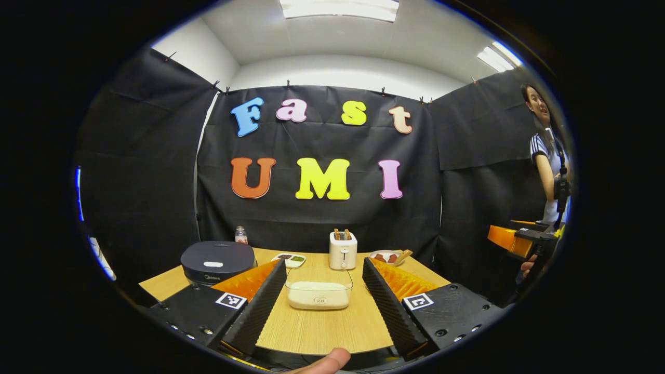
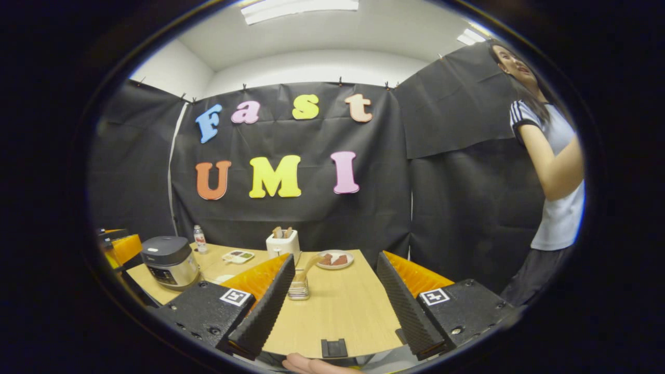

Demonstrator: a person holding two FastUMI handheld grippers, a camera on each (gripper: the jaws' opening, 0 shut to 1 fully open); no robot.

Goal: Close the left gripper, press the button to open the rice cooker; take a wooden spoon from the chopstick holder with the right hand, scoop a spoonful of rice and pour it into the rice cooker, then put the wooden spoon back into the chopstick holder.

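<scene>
The dark rice cooker (image 1: 215, 262) stands with its lid down at the table's left, left of my open left gripper (image 1: 323, 262). A clear tub of white rice (image 1: 318, 294) sits straight ahead between the left gripper's fingers. In the right gripper view, the cooker (image 2: 169, 261) is far left. A clear chopstick holder (image 2: 298, 290) with a wooden spoon (image 2: 310, 264) leaning in it stands just beside the left finger of my open right gripper (image 2: 335, 257). Both grippers hover over the table's near edge, holding nothing. The right gripper (image 1: 519, 241) also appears far right in the left gripper view.
At the back of the wooden table (image 1: 322, 332) stand a white toaster (image 1: 343, 250), a plate of food (image 1: 387, 256), a small divided dish (image 1: 289, 259) and a bottle (image 1: 240, 235). A person (image 2: 553, 171) stands to the table's right.
</scene>
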